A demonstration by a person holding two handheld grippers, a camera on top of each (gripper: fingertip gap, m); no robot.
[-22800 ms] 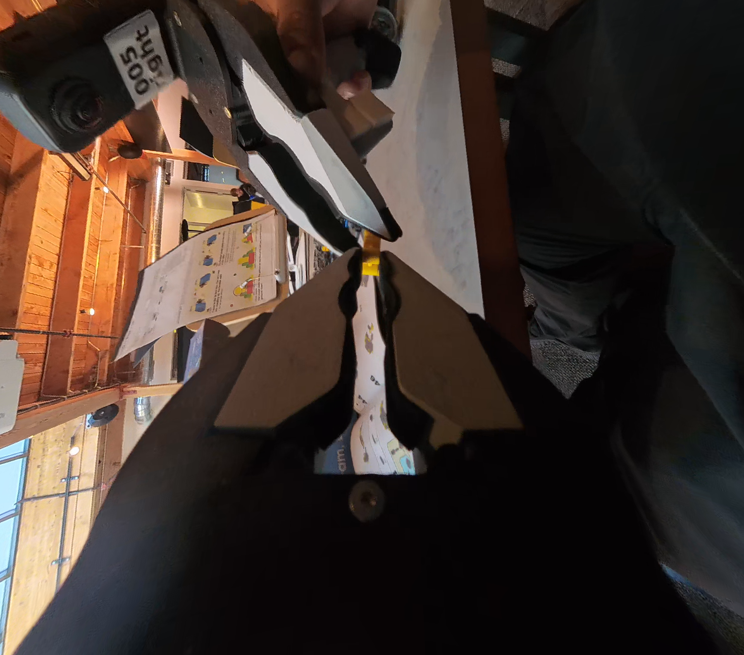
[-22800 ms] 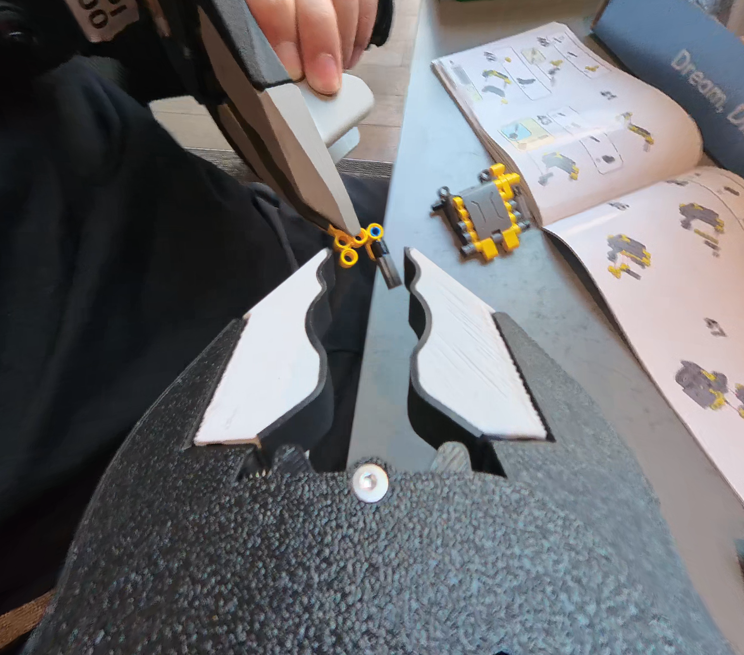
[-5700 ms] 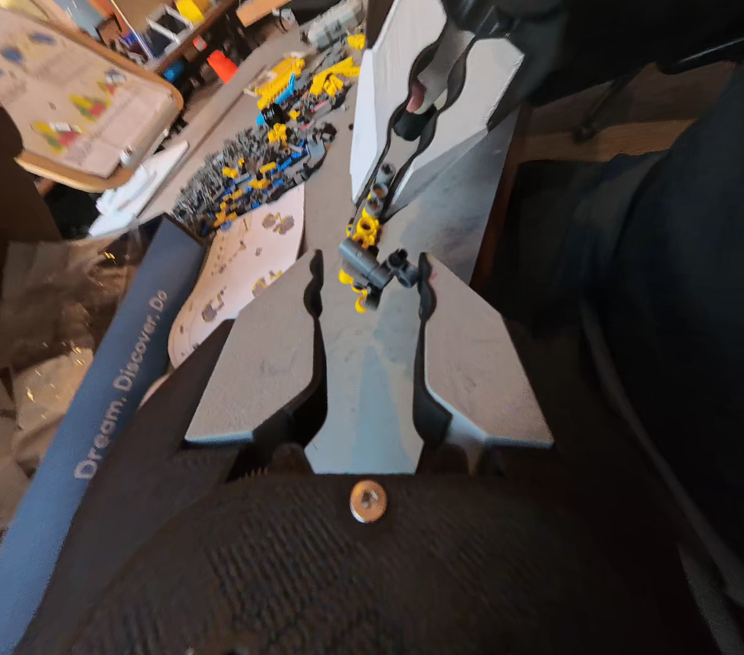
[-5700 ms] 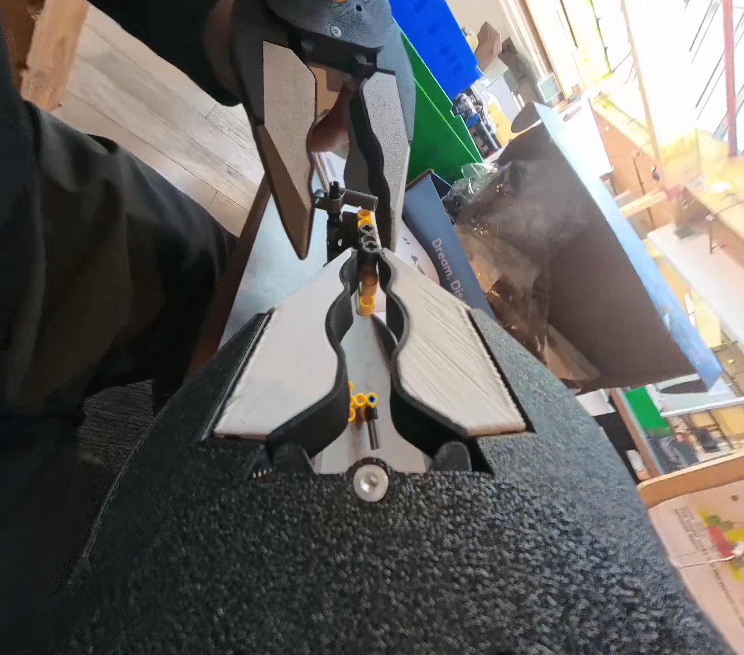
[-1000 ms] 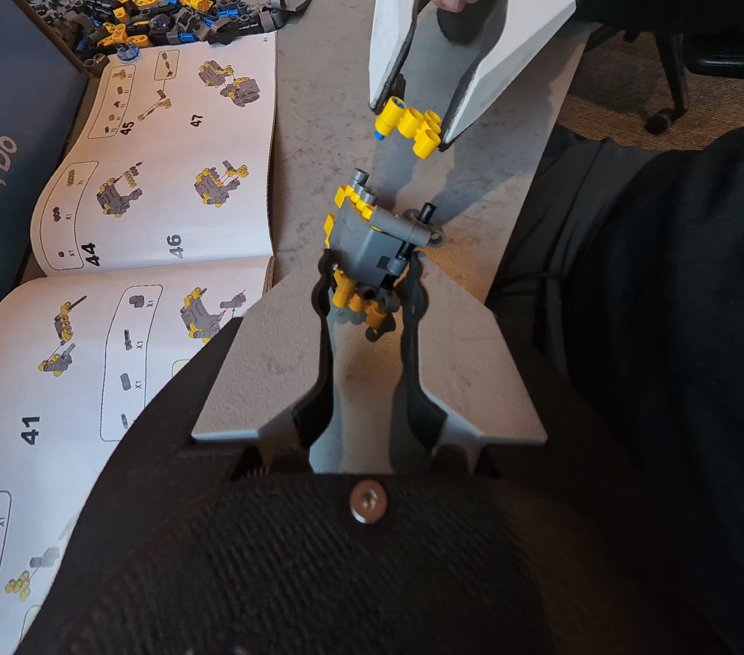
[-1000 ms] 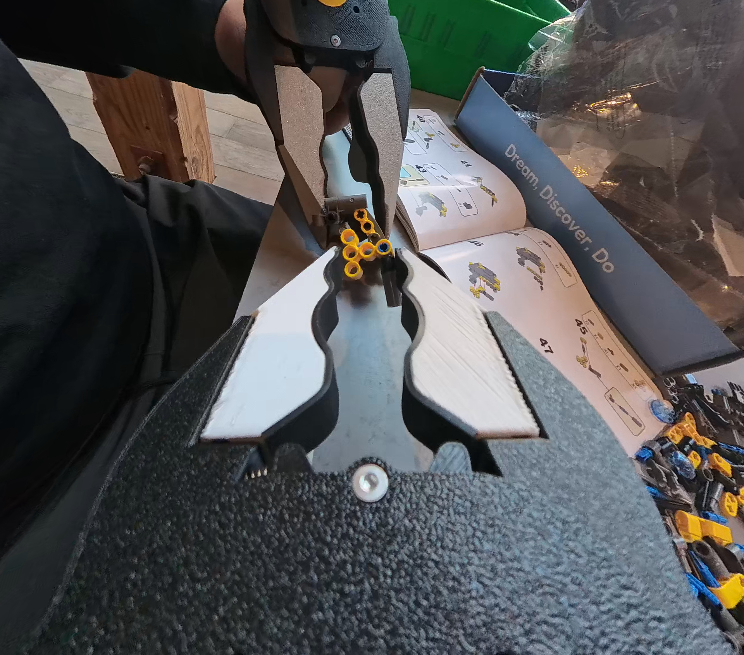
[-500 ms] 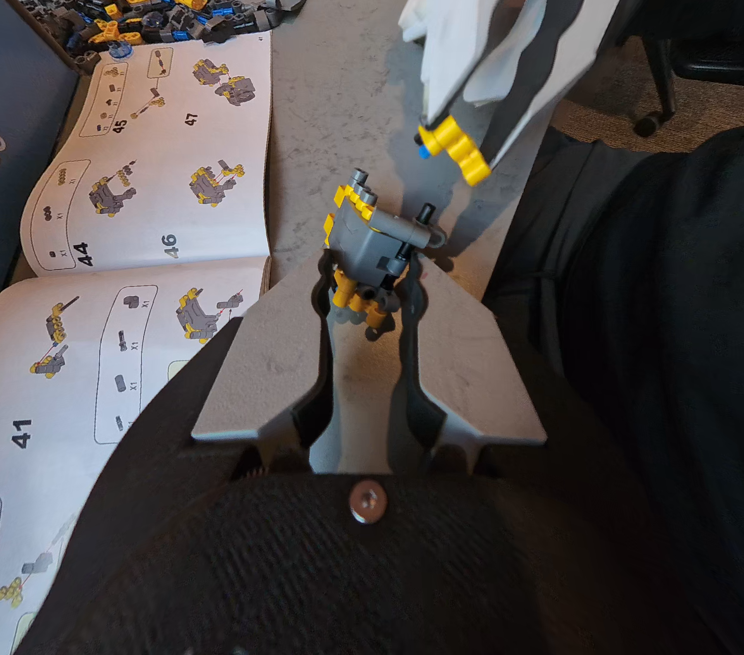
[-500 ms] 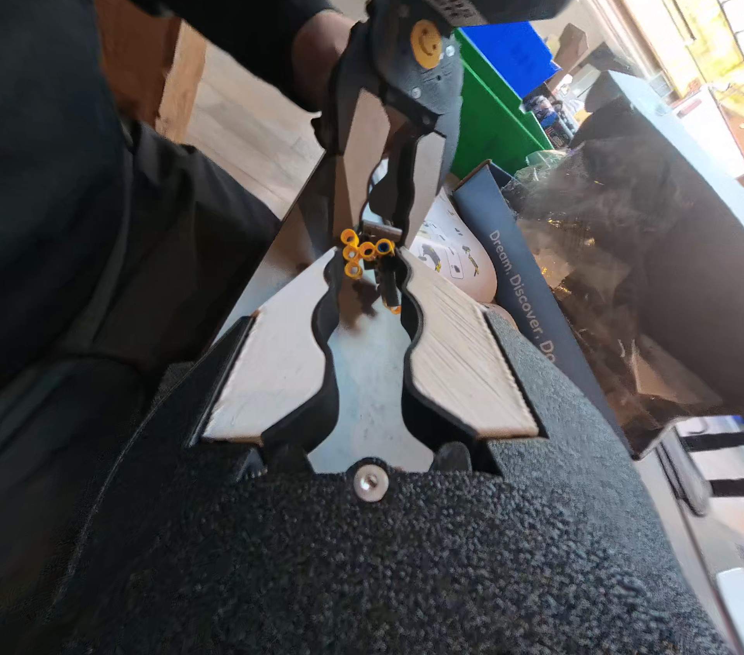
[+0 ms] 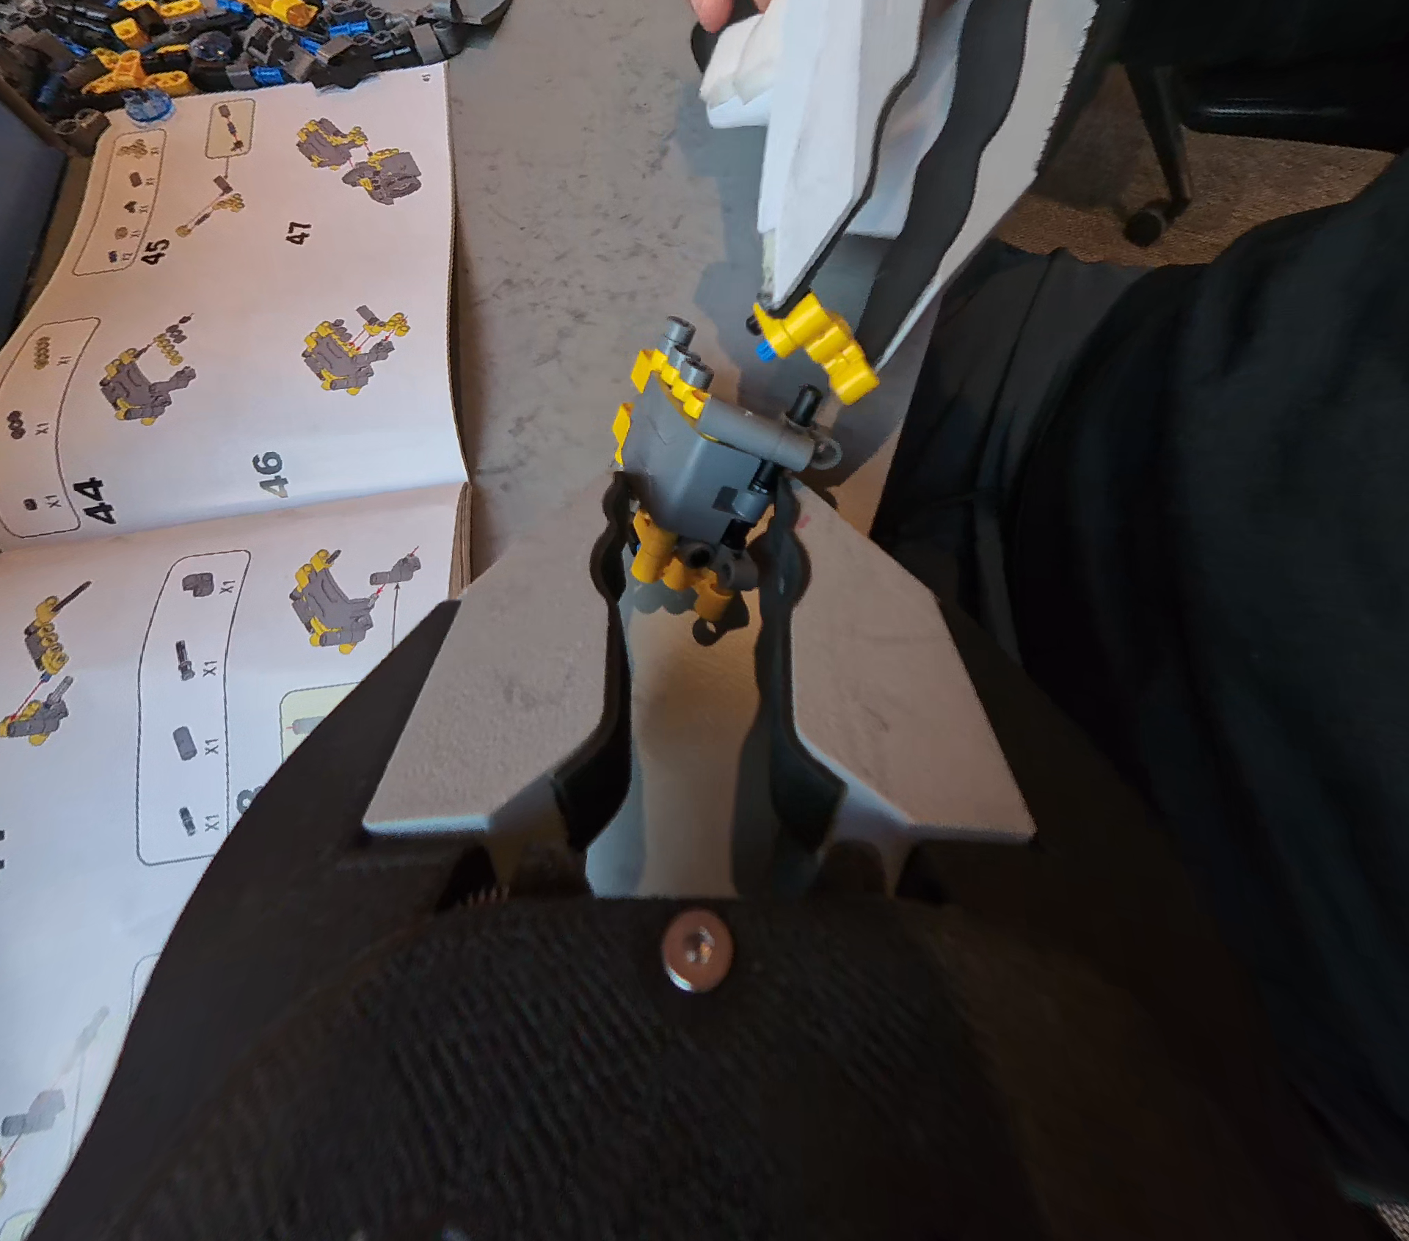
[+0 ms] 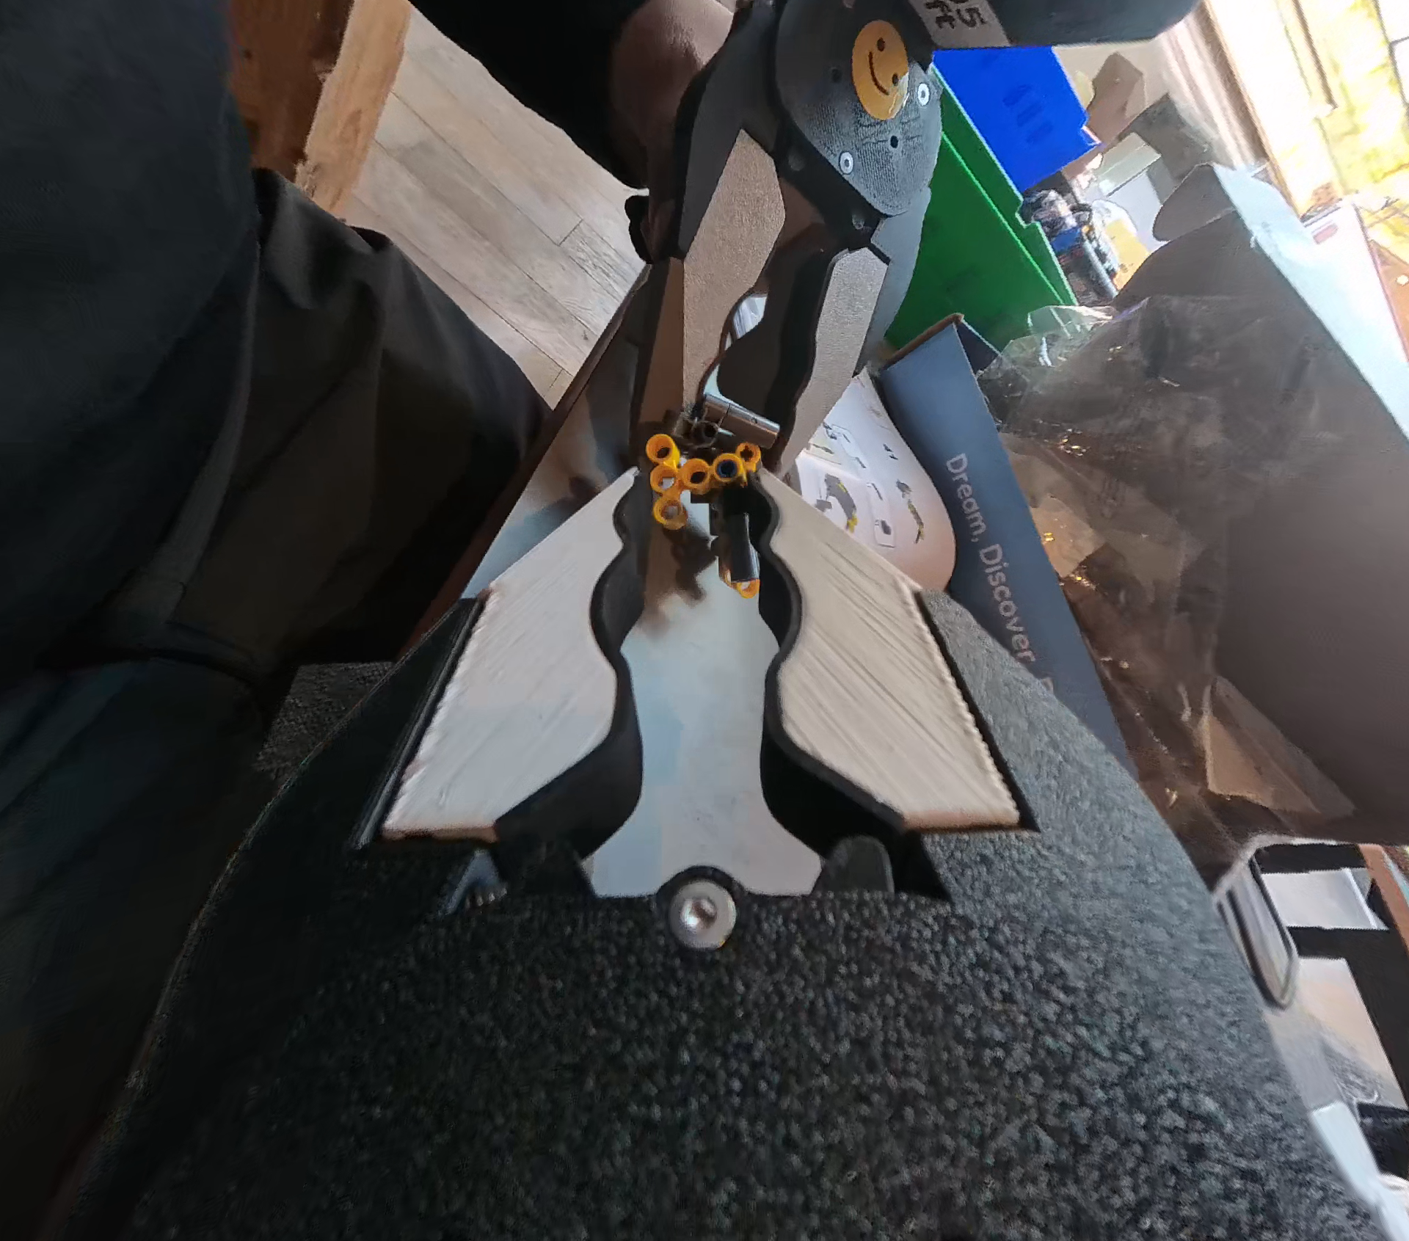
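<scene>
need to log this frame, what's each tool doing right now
Left tool: closed on the grey and yellow brick assembly.
Right tool: closed on the small yellow connector piece.

Your left claw (image 9: 698,503) has tan pads on black and grips a grey-and-yellow brick assembly (image 9: 705,468); your right claw (image 10: 698,484), white-padded, pinches a yellow connector piece (image 10: 690,476) with a blue pin. The surface (image 9: 579,198) is mottled grey, the booklet (image 9: 229,320) white.
</scene>
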